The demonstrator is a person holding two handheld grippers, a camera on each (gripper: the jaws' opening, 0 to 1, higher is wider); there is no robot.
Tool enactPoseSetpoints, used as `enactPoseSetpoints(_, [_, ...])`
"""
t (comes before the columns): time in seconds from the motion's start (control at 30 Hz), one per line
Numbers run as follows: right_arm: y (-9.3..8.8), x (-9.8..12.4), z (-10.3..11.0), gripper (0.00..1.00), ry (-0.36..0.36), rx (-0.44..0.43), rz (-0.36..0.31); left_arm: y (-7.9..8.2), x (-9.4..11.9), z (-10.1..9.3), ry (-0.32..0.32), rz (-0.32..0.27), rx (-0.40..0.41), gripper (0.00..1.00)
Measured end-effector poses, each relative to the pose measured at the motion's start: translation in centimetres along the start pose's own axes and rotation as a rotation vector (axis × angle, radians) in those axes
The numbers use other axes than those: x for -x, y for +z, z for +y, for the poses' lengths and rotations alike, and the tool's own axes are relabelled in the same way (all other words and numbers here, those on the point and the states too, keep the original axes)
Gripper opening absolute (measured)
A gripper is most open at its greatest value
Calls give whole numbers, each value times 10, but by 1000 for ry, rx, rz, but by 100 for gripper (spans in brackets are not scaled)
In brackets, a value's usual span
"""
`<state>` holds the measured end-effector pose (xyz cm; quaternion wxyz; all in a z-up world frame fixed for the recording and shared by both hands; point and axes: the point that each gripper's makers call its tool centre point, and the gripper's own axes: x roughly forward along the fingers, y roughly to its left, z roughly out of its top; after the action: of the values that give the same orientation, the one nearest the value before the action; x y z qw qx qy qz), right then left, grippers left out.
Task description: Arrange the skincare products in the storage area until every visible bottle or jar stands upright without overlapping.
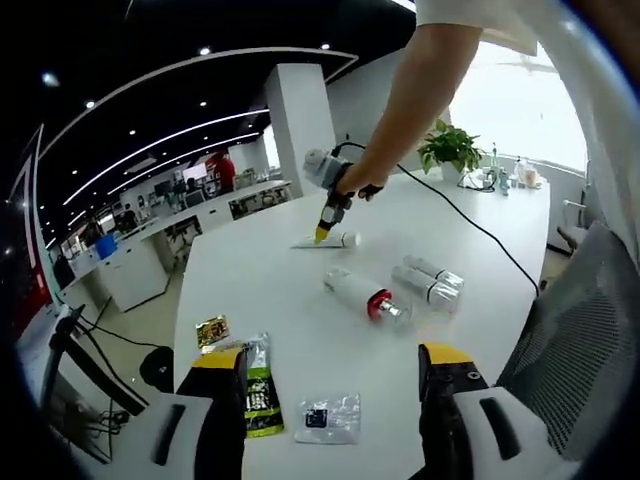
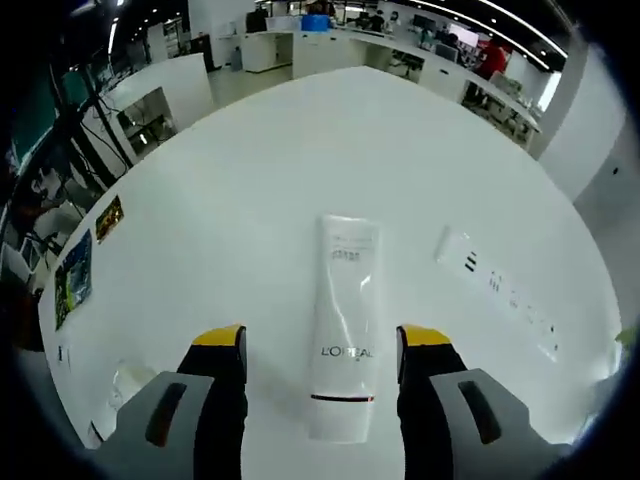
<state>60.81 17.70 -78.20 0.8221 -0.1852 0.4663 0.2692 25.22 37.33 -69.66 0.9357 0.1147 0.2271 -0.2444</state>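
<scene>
A white plastic L'Oréal squeeze tube (image 2: 342,330) lies flat on the round white desk (image 2: 250,190), its long axis running straight ahead between the spread jaws of the right tool (image 2: 322,355), which holds nothing. The right tool is far the nearer one; it hovers over the tube (image 1: 327,240) at the desk's far side. The left tool (image 1: 332,366), jaws wide and empty, hangs back near two clear bottles (image 1: 428,282) and a clear bottle with a red collar (image 1: 364,296), all lying down. Sachets (image 1: 258,385) lie near the edge.
</scene>
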Motion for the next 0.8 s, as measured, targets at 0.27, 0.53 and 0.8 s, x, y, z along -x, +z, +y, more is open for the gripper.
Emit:
enactPoseSetpoints(0.27, [-2,-8,-11,58,-12,-42,21,-1,0,0,2,-2,40,72])
enactPoseSetpoints(0.53, [-8,-26,-11,53,2,-22,61,0,1,-1,1,0,50,73])
enactPoseSetpoints(0.8, [-4,-25,-12,50,23,-62,36,-1,1,0,3,4,61,73])
